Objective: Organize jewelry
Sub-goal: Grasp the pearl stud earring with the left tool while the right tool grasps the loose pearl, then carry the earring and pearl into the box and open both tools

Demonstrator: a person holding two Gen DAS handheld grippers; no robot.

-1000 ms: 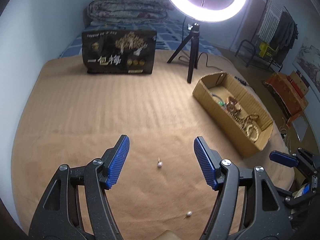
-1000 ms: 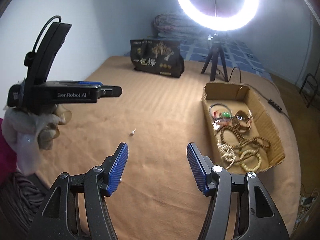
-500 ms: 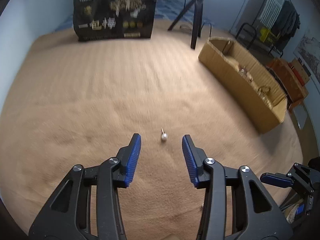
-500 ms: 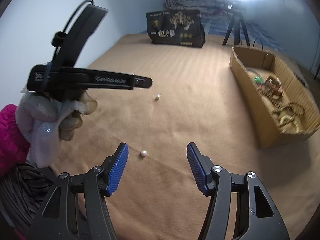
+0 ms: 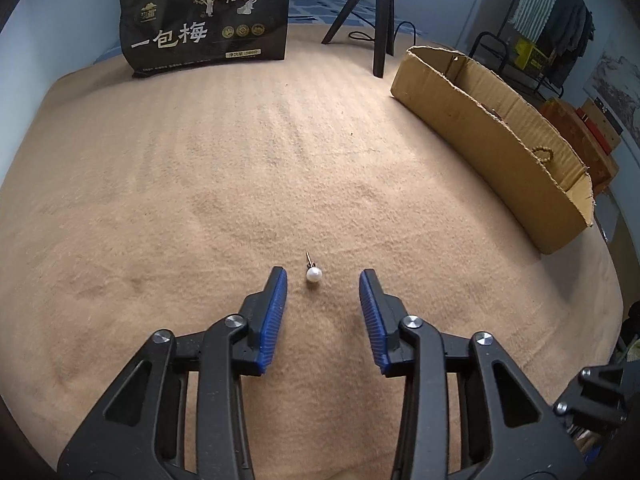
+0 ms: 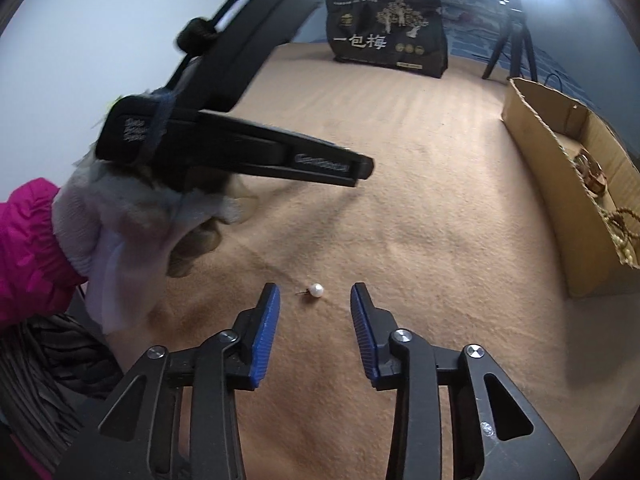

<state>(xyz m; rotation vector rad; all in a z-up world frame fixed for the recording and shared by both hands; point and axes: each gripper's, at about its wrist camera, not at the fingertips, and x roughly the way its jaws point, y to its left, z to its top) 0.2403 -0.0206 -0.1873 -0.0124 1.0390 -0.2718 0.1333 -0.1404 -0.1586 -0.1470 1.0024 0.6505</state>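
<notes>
A pearl stud earring [image 5: 314,274] lies on the tan blanket, just ahead of and between the tips of my open left gripper [image 5: 322,280]. A second pearl stud [image 6: 316,290] lies between the tips of my open right gripper [image 6: 315,294]. Both grippers are low over the blanket and hold nothing. The left gripper also shows in the right wrist view [image 6: 360,168], held by a gloved hand. A cardboard box [image 5: 496,136] at the right holds bead bracelets [image 6: 618,224] and other jewelry.
A black printed bag [image 5: 208,20] stands at the back of the blanket. A ring-light tripod [image 5: 378,12] stands beside the box's far end. The bed edge drops off at right, with a clothes rack [image 5: 552,28] and boxes beyond.
Both grippers have dropped toward the blanket and moved forward, each bringing a pearl stud between its tips. The left jaws have narrowed from a wider opening.
</notes>
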